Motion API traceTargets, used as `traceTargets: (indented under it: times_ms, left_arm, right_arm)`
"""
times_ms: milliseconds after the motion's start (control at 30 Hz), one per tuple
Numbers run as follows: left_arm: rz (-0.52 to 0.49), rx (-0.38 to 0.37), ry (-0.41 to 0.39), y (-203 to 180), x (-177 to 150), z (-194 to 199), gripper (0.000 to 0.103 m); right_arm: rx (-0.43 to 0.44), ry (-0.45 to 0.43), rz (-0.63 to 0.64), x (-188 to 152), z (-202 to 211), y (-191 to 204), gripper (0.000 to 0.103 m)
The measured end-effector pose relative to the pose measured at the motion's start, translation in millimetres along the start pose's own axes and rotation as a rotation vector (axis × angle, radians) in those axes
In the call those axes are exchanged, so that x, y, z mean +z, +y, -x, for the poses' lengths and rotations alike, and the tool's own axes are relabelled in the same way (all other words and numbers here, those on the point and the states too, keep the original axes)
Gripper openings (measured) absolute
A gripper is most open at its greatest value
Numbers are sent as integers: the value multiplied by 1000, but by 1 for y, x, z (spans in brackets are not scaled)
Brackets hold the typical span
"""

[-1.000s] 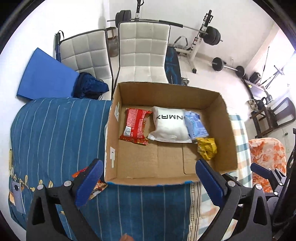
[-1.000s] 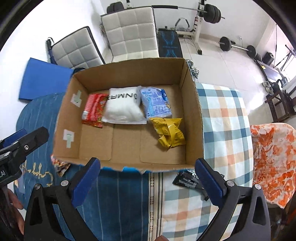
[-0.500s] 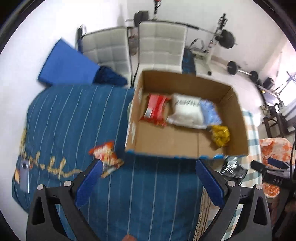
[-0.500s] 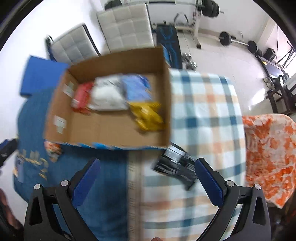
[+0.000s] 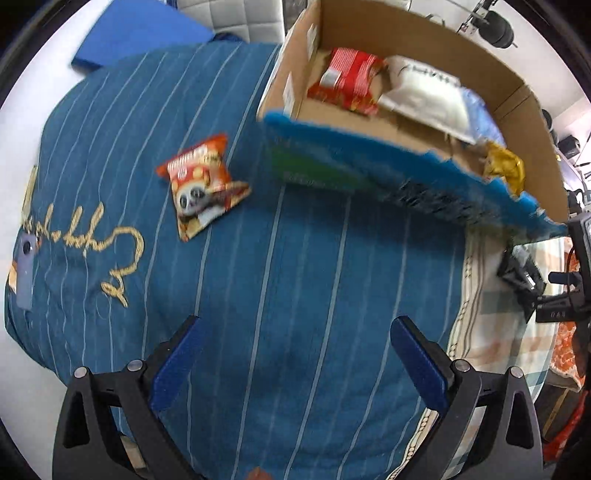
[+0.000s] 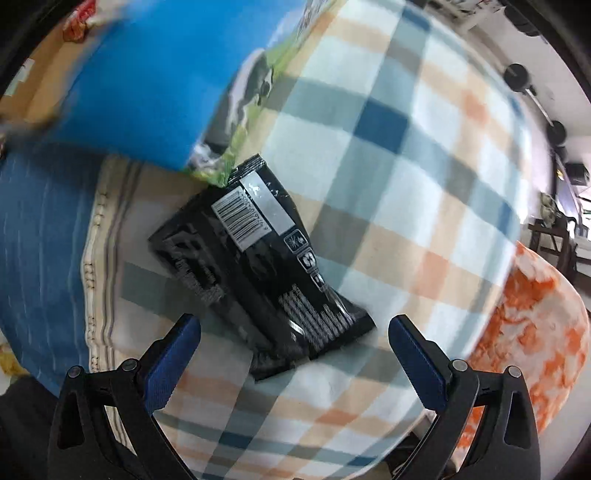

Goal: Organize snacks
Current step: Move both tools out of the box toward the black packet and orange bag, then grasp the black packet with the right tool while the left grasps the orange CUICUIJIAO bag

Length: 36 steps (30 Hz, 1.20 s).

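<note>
An open cardboard box (image 5: 517, 96) with a blue printed front stands on the bed and holds a red packet (image 5: 347, 79), a white packet (image 5: 428, 96), a blue packet (image 5: 480, 114) and a yellow packet (image 5: 504, 170). An orange panda snack bag (image 5: 201, 184) lies on the blue blanket left of the box, well ahead of my open left gripper (image 5: 295, 365). A black snack packet (image 6: 258, 266) lies barcode up on the checked blanket, just in front of my open right gripper (image 6: 293, 362), touching the box corner (image 6: 207, 162). The black packet (image 5: 521, 273) also shows at the right of the left wrist view.
The blue striped blanket (image 5: 258, 295) covers the left of the bed, the checked blanket (image 6: 406, 166) the right. An orange patterned cloth (image 6: 535, 314) lies at the right edge. White padded chairs (image 5: 236, 14) and gym weights (image 6: 517, 74) stand beyond the bed.
Both grippers have dropped lower and nearer the bed. The left one swung toward the panda bag side; the right one moved down over the black packet. Both stay open.
</note>
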<state>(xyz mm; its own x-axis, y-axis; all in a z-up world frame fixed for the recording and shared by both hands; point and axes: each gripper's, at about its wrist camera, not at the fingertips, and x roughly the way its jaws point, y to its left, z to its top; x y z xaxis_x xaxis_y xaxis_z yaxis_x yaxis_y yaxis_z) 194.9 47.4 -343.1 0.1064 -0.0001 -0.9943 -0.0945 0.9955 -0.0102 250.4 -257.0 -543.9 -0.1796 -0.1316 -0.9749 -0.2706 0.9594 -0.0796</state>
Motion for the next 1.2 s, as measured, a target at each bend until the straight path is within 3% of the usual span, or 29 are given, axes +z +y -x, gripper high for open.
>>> traceTargets:
  times_ms: [200,267,300,333,467,600,667,767,867,1033,1200]
  left_arm:
    - [13,-1,36,7,-5,-12,103]
    - [16,1,37,9,-5,-13,103]
    - [19,-1,38,11,-5,-14,103]
    - [23,-1,38,13,-4,-14,103]
    - [39,-5,40,22,-3,-12,103]
    - [74,-17,56,45,7,-13,103]
    - [129,-46,82,63,15,-15,103]
    - [248,-90,123,101,35,-21,102]
    - [339,-105,115,135,61,-25,102]
    - [371,-114,152,157,103,-50,102]
    - [322,-90,201,150,129,-86,102]
  right_arm:
    - [78,-18,-14,-2,-10,-4,100]
    - [56,-19,-23,-7,-12,-5,86]
    - [48,-15,-31,-9,-12,-6,73]
    - [43,-7,-46,-12,-13,-7,68]
    - [88,14,-122,-30,-16,-13,64]
    - [62,66,-247,-57,-23,-10,62]
    - [89,102,-359,-75,-28,-7,62]
    - [164,83,-512,-94,-33,-4,62]
    - [185,35,-641,-105,-35,1,62]
    - [178,9,-681,-105,-32,17,62]
    - [155,4,-664,-97,-27,30,62]
